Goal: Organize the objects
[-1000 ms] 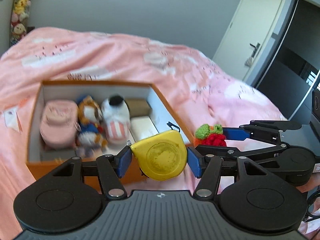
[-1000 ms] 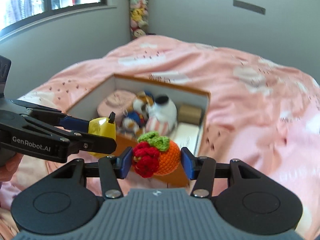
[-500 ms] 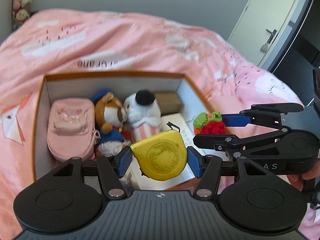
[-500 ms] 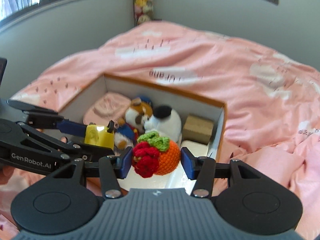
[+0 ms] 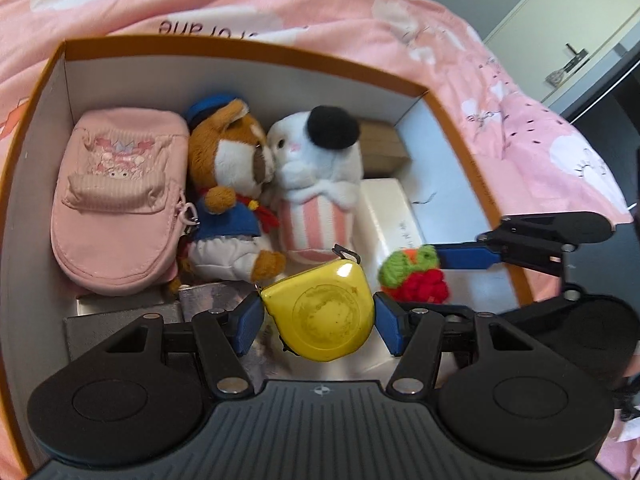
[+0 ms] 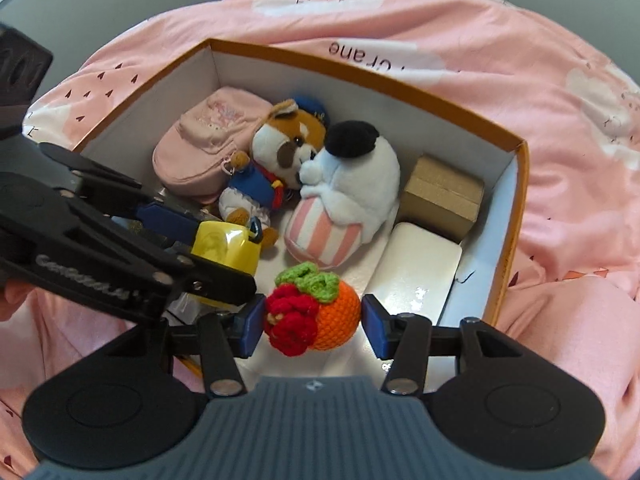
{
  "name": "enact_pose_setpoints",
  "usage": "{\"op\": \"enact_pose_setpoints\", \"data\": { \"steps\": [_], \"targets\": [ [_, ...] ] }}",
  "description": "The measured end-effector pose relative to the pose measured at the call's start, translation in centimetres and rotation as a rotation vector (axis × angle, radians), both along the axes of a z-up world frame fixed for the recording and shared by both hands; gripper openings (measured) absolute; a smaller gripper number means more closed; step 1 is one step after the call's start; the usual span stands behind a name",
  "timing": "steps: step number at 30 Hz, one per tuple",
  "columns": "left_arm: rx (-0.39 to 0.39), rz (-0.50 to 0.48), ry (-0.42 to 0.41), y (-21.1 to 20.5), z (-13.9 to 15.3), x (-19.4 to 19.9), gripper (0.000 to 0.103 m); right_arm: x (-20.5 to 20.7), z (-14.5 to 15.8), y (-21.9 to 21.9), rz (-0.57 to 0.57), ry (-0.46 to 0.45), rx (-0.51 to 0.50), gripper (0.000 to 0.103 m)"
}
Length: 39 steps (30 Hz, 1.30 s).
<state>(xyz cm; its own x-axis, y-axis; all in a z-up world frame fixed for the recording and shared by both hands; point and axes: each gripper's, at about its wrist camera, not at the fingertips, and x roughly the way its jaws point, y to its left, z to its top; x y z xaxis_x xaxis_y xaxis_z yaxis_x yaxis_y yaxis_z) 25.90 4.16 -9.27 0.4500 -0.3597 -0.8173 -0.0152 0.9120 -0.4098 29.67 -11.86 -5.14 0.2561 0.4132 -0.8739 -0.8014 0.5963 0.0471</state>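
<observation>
Left gripper [image 5: 318, 316] clamps yellow tape measure [image 5: 320, 312] over the box [image 5: 248, 54]. Right gripper [image 6: 314, 316] at its 3 o'clock pinches crocheted fruit [image 6: 316, 308].

I read "Crane", upside down, on the pink bedspread [image 6: 400, 12] behind the box [image 6: 400, 80]. The lettering on the left claw [image 6: 224, 248] is too blurred for me to read.

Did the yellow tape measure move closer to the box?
Yes. The yellow tape measure, in the left gripper, went forward and down, over the box.
</observation>
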Motion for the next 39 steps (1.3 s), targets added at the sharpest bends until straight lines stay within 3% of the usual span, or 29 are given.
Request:
{"op": "enact_pose_setpoints", "data": {
  "steps": [4,9,13,18,21,23,28,39],
  "targets": [
    [-0.030,0.009,0.060,0.3,-1.0,0.4,0.068,0.5,-0.3,0.2,0.016,0.043,-0.002,0.054],
    [-0.040,0.021,0.078,0.5,-1.2,0.5,0.068,1.0,-0.5,0.2,0.010,0.081,0.000,0.054],
    [-0.033,0.024,0.069,0.3,-1.2,0.4,0.068,1.0,-0.5,0.2,0.002,0.091,0.000,0.054],
    [-0.010,0.047,0.063,0.3,-1.0,0.2,0.076,1.0,-0.3,0.0,-0.008,0.092,0.000,0.054],
    [-0.028,0.074,-0.011,0.9,0.2,-1.0,0.076,0.8,0.0,-0.1,-0.009,0.076,-0.001,0.054],
    [-0.040,0.111,-0.086,1.6,1.4,-2.1,0.082,0.8,0.4,-0.2,-0.024,0.059,0.010,0.054],
    [0.053,0.181,-0.213,2.6,3.6,-4.1,0.085,1.6,1.5,-0.4,-0.112,0.050,0.082,0.054],
    [0.145,0.194,-0.291,1.4,4.5,-5.2,0.085,1.3,0.8,1.1,-0.174,0.019,0.083,0.055]
  ]
}}
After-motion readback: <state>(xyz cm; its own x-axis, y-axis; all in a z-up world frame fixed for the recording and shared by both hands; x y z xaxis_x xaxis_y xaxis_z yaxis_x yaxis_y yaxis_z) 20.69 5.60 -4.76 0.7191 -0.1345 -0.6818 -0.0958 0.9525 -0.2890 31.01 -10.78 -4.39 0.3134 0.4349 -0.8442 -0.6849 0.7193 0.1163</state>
